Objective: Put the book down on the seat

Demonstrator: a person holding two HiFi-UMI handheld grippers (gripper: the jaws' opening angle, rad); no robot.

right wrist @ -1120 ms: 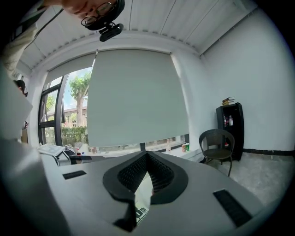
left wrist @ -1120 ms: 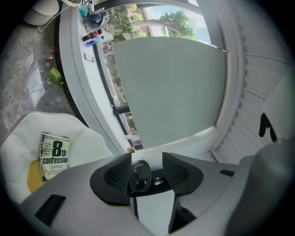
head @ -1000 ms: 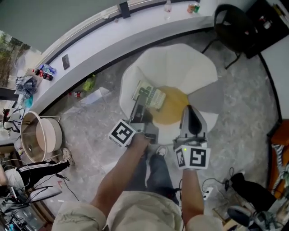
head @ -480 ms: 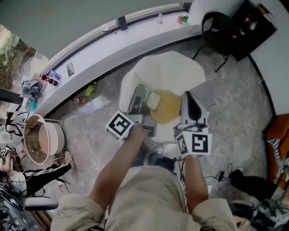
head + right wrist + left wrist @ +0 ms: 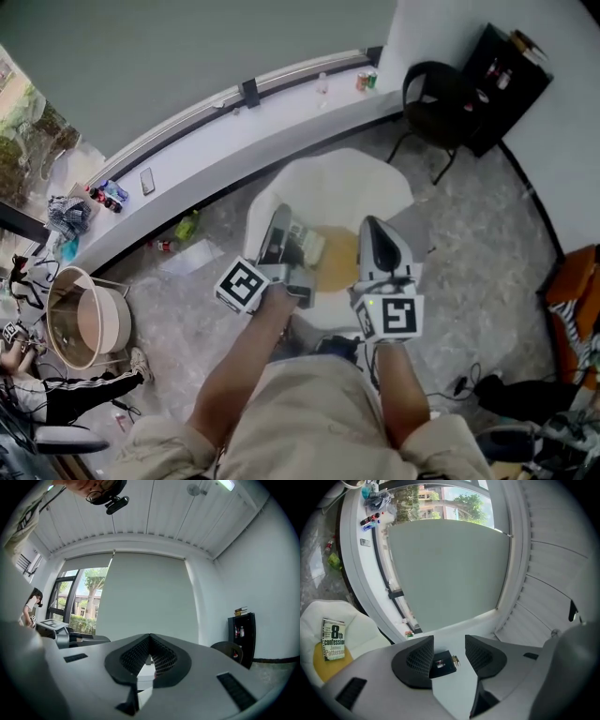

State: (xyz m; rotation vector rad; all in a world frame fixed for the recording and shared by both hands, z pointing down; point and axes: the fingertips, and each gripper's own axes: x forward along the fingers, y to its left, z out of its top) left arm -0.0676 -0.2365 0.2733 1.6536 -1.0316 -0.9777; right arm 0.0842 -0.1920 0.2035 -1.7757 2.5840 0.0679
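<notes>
The book [image 5: 307, 246], a paperback with a pale cover, lies flat on the yellow seat cushion [image 5: 336, 255] of the white petal-shaped chair [image 5: 349, 183]. In the left gripper view the book [image 5: 333, 639] shows at the lower left on the cushion [image 5: 318, 663], well away from the jaws. My left gripper [image 5: 279, 225] hovers above the chair's left side; its jaws [image 5: 449, 651] stand apart with nothing between them and aim up at the window blind. My right gripper [image 5: 369, 231] hangs over the seat's right side, its jaws [image 5: 150, 652] pressed together and empty.
A curved white window ledge [image 5: 216, 122] with bottles and cans runs behind the chair. A black chair [image 5: 441, 98] and a black cabinet [image 5: 502, 80] stand at the back right. A round tub [image 5: 82, 319] and a seated person's legs [image 5: 66, 398] are at the left.
Both grippers have risen and tilted upward, and the head view has drawn back from the chair. The book stays on the seat cushion, with the left gripper off it.
</notes>
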